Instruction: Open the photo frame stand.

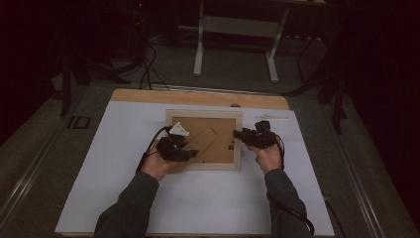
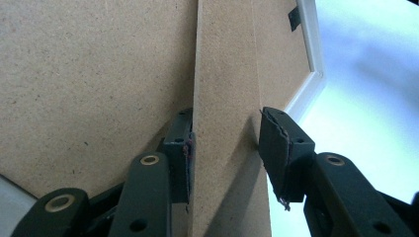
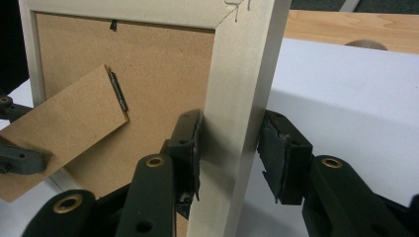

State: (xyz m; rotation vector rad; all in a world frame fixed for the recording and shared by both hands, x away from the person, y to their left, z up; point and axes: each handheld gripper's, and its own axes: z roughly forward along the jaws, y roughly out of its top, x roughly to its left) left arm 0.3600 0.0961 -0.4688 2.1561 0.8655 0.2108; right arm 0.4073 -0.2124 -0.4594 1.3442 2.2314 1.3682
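L tool point(image 2: 225, 143) pinches stand flap point(image 2: 225, 74); R tool point(image 3: 230, 148) pinches frame point(image 3: 242, 89) edge.

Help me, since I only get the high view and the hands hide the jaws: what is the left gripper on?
Observer: In the left gripper view, the left gripper has a pad on each edge of the fibreboard stand on the back of the picture frame.
Operator: And the right one?
Observer: The right gripper straddles the frame's pale side rail, with a pad against each side of it.
Operator: Is the stand lying flat?
Observer: No. The right gripper view shows its free end swung away from the backing board. A small dark hinge holds the other end to the board.
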